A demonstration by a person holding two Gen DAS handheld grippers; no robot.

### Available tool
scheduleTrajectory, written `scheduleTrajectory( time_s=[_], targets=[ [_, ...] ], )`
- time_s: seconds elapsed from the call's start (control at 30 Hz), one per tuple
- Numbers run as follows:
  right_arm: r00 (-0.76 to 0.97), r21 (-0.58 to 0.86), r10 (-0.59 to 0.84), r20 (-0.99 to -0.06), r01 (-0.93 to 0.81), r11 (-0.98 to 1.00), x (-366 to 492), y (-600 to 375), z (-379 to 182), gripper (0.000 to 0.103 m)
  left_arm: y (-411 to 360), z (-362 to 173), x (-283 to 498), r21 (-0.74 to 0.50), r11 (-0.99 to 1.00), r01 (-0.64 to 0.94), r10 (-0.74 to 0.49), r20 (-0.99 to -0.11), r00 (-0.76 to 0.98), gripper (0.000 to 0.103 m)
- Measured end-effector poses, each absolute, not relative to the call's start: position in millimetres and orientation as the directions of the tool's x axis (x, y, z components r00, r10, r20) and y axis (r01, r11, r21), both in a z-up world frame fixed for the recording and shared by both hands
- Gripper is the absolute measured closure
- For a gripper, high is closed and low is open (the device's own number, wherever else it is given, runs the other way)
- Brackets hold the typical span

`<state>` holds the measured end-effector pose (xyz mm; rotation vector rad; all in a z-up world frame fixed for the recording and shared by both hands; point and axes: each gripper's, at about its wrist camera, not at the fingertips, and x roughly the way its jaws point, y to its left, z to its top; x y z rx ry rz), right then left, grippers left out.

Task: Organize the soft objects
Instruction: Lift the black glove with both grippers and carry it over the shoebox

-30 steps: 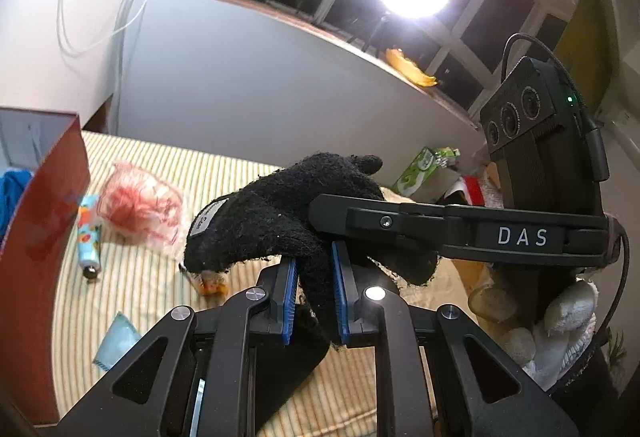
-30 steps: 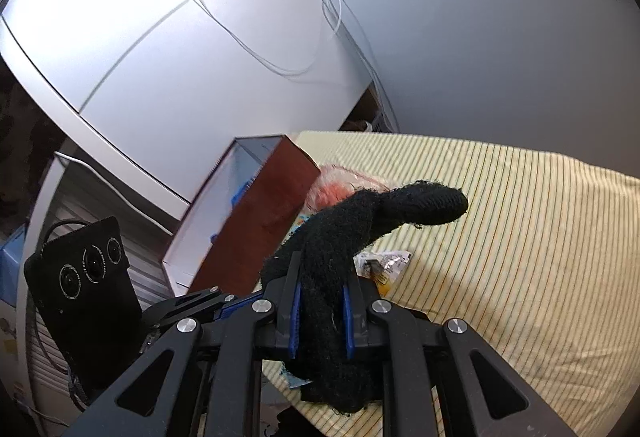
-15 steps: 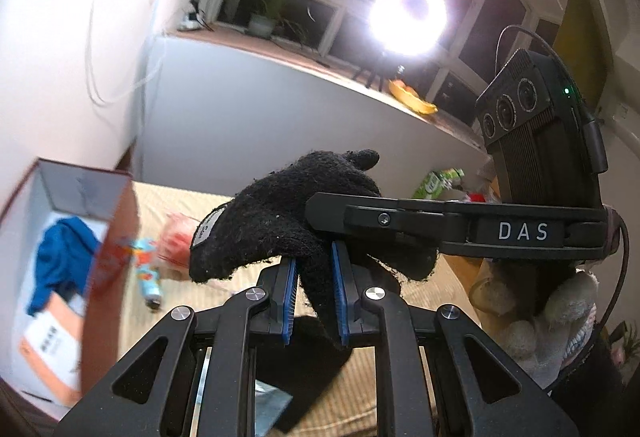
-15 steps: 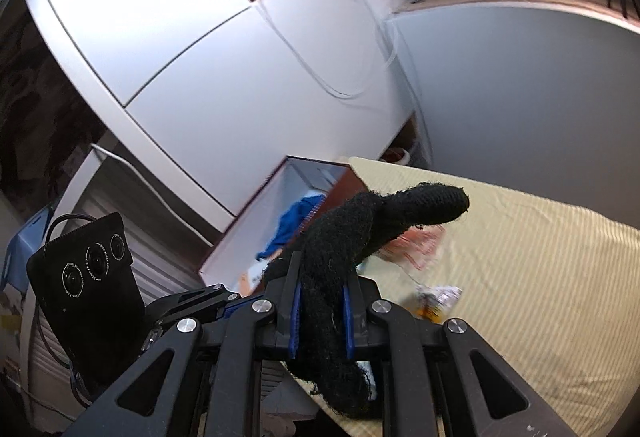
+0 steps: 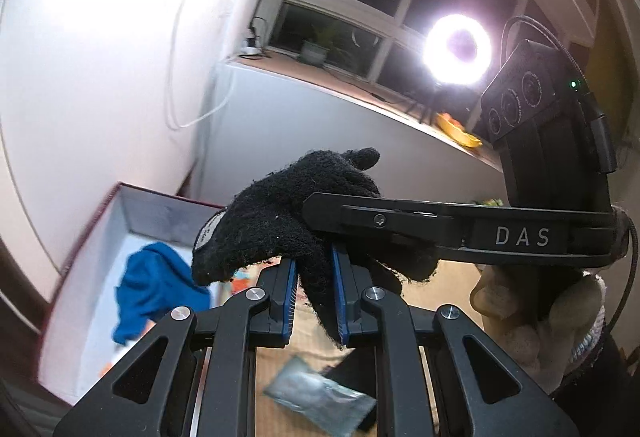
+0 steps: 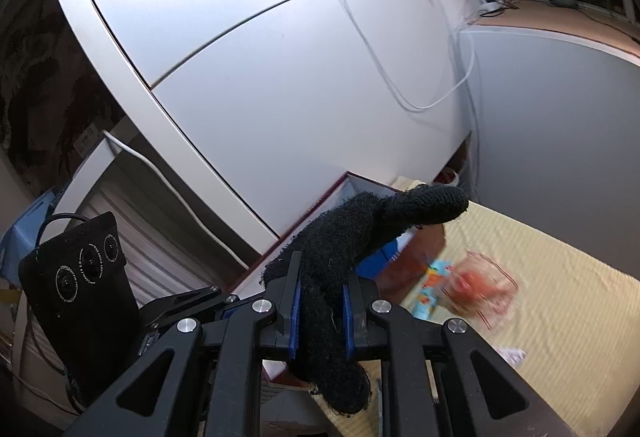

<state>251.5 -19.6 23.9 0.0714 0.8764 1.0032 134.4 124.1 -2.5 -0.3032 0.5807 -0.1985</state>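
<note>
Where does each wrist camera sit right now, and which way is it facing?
Left wrist: on the left gripper, looking along its fingers past the black glove to the open box and window; the right gripper and gloved hand show.
Right wrist: on the right gripper, facing white cabinets and striped cloth; the left gripper's camera block shows.
Shared: the glove, clamped by both, and the box.

My left gripper point(image 5: 314, 301) pinches the black glove point(image 5: 288, 221) between its blue pads, and the right gripper point(image 5: 400, 225) clamps the same glove from the side. Below-left of the glove sits the open box point(image 5: 160, 205) (blue cloth point(image 5: 156, 285) inside).
</note>
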Motion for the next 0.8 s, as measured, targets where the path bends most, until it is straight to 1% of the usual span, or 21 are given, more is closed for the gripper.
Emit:
scheduleTrajectory(
  time_s=[0.17,0.43,0.63,0.8],
  targets=[
    [0.228,0.417,0.747,-0.624,-0.712,0.565,266.6,13.9,17.1,0.088,151.5,-11.5,148.5,-0.355,0.933,0.056,-0.247,-0.521,0.817,0.089],
    [0.183,0.422,0.724,-0.665,-0.708,0.567,288.8,60.5,-13.8,0.088,189.0,-37.9,162.4,-0.345,0.939,-0.021,-0.188,-0.562,0.805,0.089],
    [0.139,0.441,0.708,-0.692,-0.695,0.568,299.4,86.3,-42.6,0.088,203.8,-59.4,165.5,-0.282,0.956,-0.077,-0.116,-0.609,0.784,0.089],
    [0.118,0.444,0.692,-0.712,-0.688,0.574,301.8,100.2,-59.8,0.088,212.5,-71.6,166.3,-0.259,0.96,-0.104,-0.09,-0.64,0.763,0.089]
  ],
)
